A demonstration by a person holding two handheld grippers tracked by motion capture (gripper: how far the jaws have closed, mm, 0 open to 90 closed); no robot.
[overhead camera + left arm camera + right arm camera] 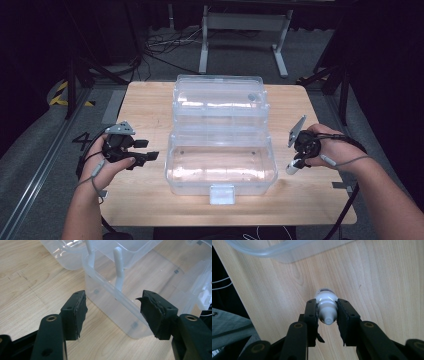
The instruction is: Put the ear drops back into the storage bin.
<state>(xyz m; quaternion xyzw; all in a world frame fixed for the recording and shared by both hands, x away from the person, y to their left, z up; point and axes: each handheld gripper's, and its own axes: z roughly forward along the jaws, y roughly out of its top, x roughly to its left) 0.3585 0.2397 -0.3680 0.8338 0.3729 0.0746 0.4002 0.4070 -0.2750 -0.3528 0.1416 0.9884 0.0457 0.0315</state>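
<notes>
A clear plastic box (221, 172) stands open in the middle of the wooden table (145, 102), its lid (219, 99) folded back behind it. My right gripper (296, 162) hangs to the right of the box, shut on a small white dropper bottle (291, 168). In the right gripper view the bottle (326, 305) sits between both pads with its nozzle toward the camera, above the bare tabletop. My left gripper (149, 150) is held to the left of the box, open, nothing between its pads (80, 312). The box's near corner (117, 312) lies just beyond those jaws.
A white latch (222, 194) hangs on the box's front wall. A white hinge arm (119, 263) stands up inside the box's left end. Beyond the table's far edge are desk legs (204, 47) and cables on the floor. Cables trail from both grippers.
</notes>
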